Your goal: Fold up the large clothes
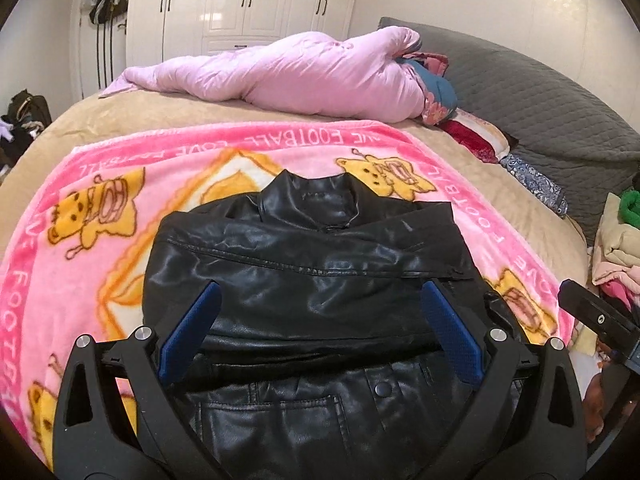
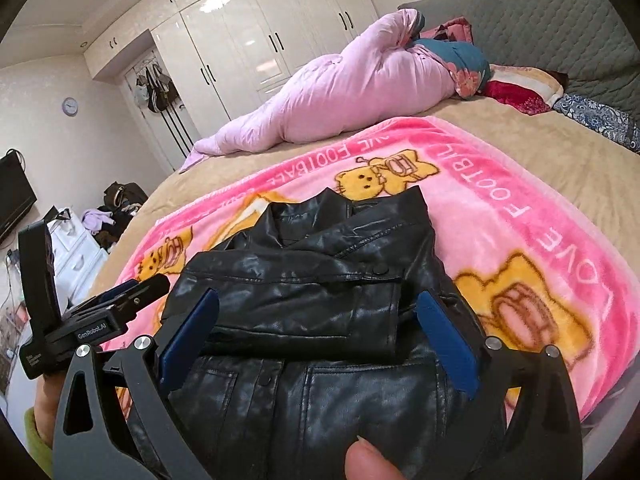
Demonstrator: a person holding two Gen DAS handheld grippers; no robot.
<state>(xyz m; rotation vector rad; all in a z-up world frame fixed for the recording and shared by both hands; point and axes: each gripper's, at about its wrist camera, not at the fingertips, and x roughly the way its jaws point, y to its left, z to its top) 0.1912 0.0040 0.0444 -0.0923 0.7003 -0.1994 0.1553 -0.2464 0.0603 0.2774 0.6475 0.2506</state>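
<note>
1. Hovering nearest the lens, the left gripper (image 1: 320, 320) has its blue pads spread wide apart with nothing between them; it hangs over the lower half of the black leather jacket (image 1: 312, 264).
2. Beside it, the right gripper (image 2: 318, 320) is likewise spread apart and empty above the same garment. A fingertip (image 2: 368, 460) shows at the bottom edge of the right wrist view.
3. Under both, the jacket lies on the pink cartoon blanket (image 1: 100, 216) on the bed (image 1: 168, 112), collar away from the cameras, both sleeves folded across the chest, the hem and front pocket nearest.
4. My guess at the step: sleeves done, the hem-to-collar fold is due.
5. Risks from here:
   - The leather looks slick and stiff; a pinch on the top layer alone could lift only a sleeve and undo the crossing.
   - Uneven lifting by the two grippers could skew the fold and push a sleeve out at the side.
   - Stiff hide may spring open once let go.
   - A deep bite could catch the fleece blanket and drag it along.
6. Farther off, the pink duvet (image 1: 288, 68) and pillows lie well apart from the jacket, before the grey headboard (image 1: 532, 92) and white wardrobe (image 1: 248, 0).
</note>
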